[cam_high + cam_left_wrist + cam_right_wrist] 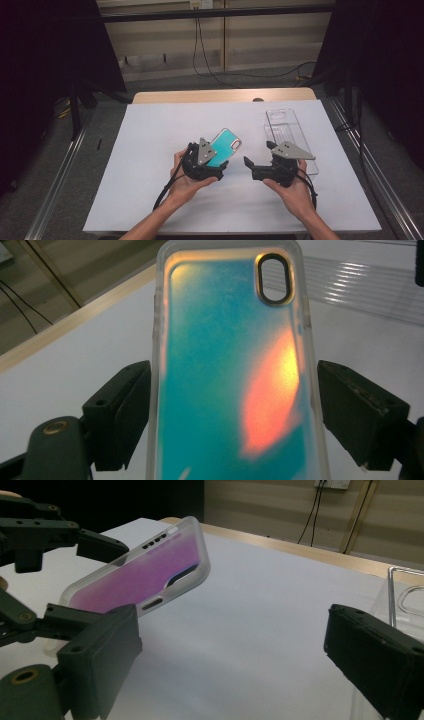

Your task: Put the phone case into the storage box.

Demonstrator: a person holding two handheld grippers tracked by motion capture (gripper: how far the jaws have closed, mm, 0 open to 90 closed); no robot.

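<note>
The left gripper (212,165) is clamped across the width of a phone case (225,145), one jaw on each long edge; the case sticks out past the jaws, tilted up off the white mat (150,165), its teal back and camera hole facing the left gripper view; the right gripper (257,162) has its jaws standing wide with nothing between them, just beside the case; a clear plastic box (287,132) lies on the mat behind the right gripper.

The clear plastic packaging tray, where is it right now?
In the high view the clear plastic packaging tray lies flat on the white table, right of centre, just beyond the right gripper and apart from the teal phone case.
</note>
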